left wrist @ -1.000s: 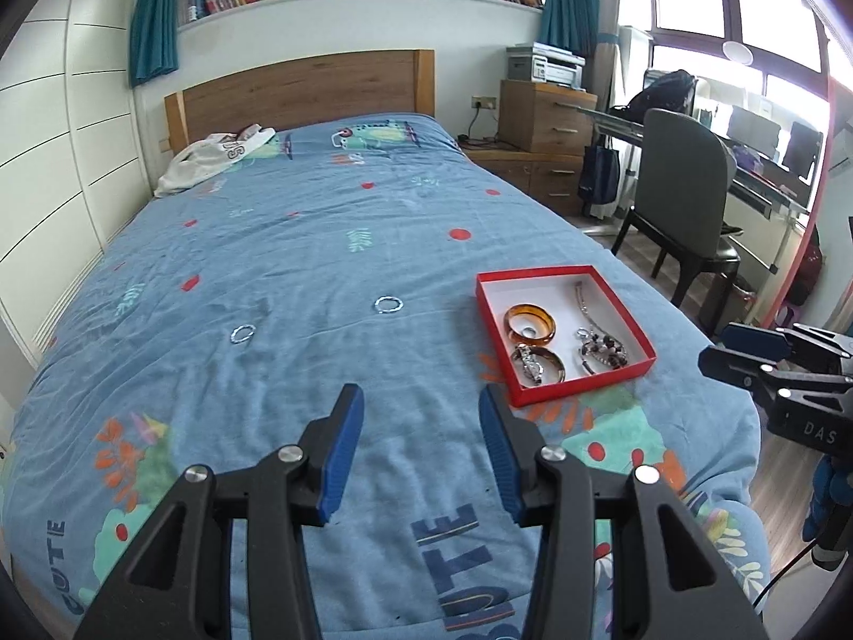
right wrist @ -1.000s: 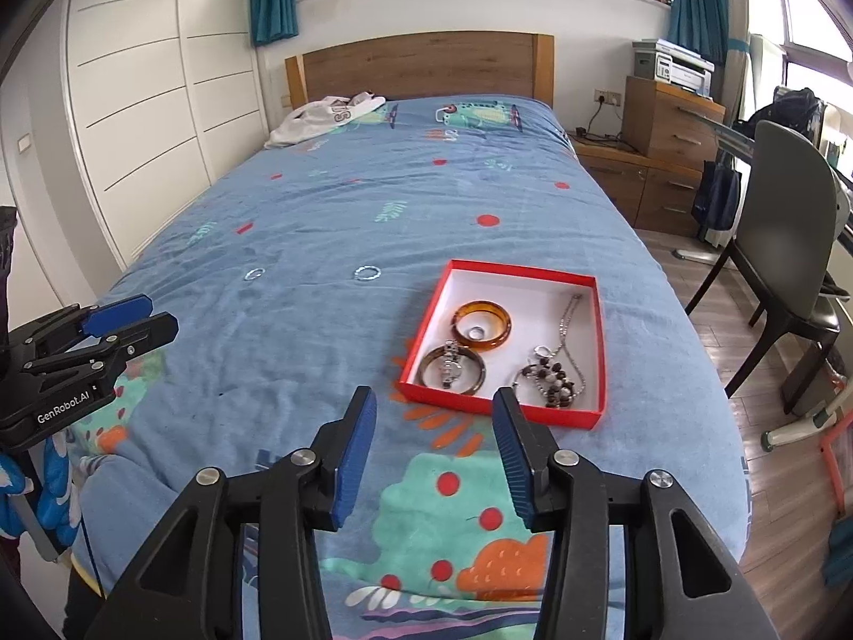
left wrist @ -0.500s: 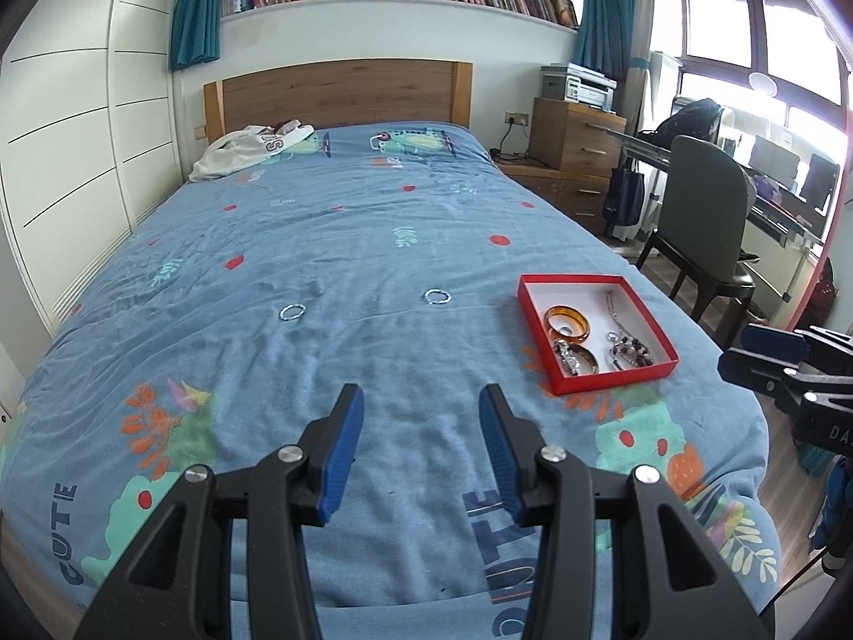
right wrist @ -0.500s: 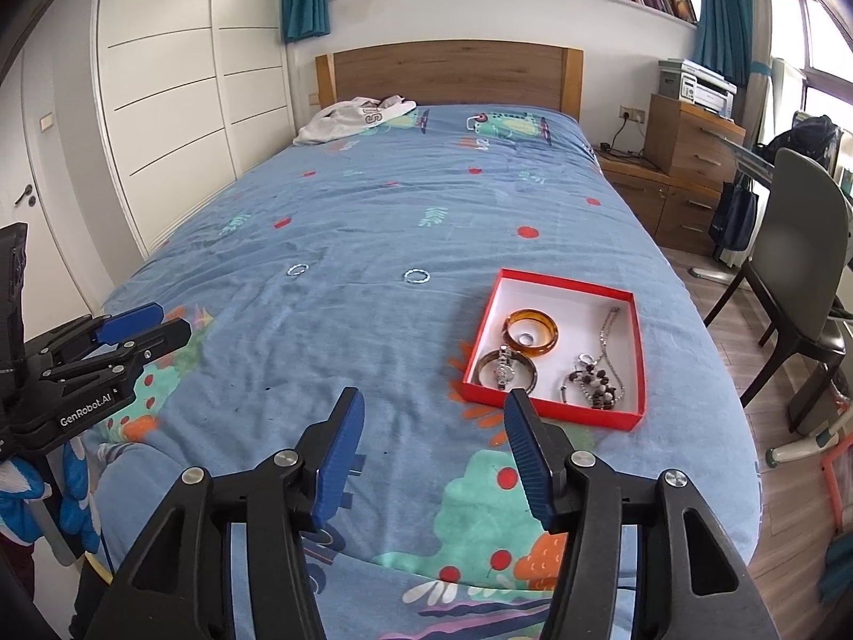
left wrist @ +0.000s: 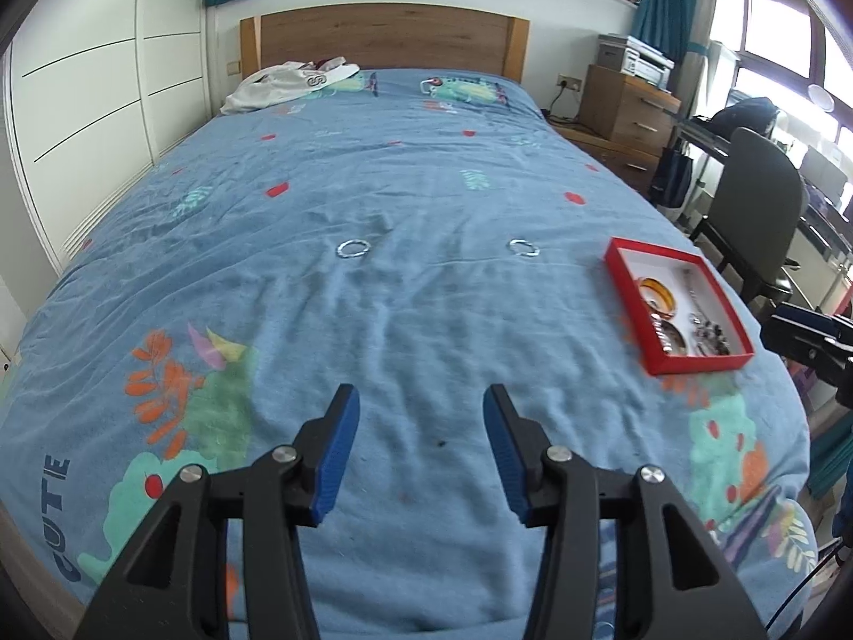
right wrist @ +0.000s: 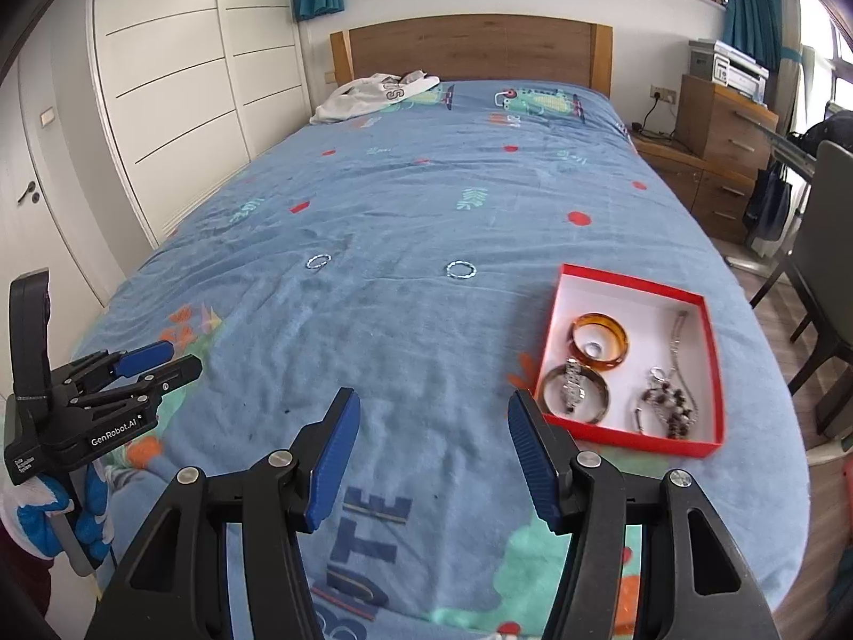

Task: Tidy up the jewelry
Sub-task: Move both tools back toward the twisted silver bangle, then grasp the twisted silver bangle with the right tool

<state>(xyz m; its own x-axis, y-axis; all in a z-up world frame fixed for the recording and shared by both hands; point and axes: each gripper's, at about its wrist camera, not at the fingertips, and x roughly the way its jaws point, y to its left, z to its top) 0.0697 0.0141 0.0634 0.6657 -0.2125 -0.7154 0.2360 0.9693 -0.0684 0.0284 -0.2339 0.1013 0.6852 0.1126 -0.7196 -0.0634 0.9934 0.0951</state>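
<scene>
Two silver rings lie loose on the bed [left wrist: 426,320]: the left ring [left wrist: 352,249] and the right ring [left wrist: 523,247], well apart from each other. The red box [right wrist: 637,280] near the bed's right edge already holds an amber bangle [right wrist: 600,340], a watch [right wrist: 574,390] and a beaded chain [right wrist: 673,400]. Judging by that, the step in hand is the approach to the last loose pieces. The left tongs [left wrist: 421,448] and the right tongs [right wrist: 433,458] hover over the near end of the bed; both have just been opening, stand wide, and grip nothing. The next move probably calls for reaching forward to a ring and lowering until the pads straddle it, since thin metal sunk in soft bedding is easy to miss.
</scene>
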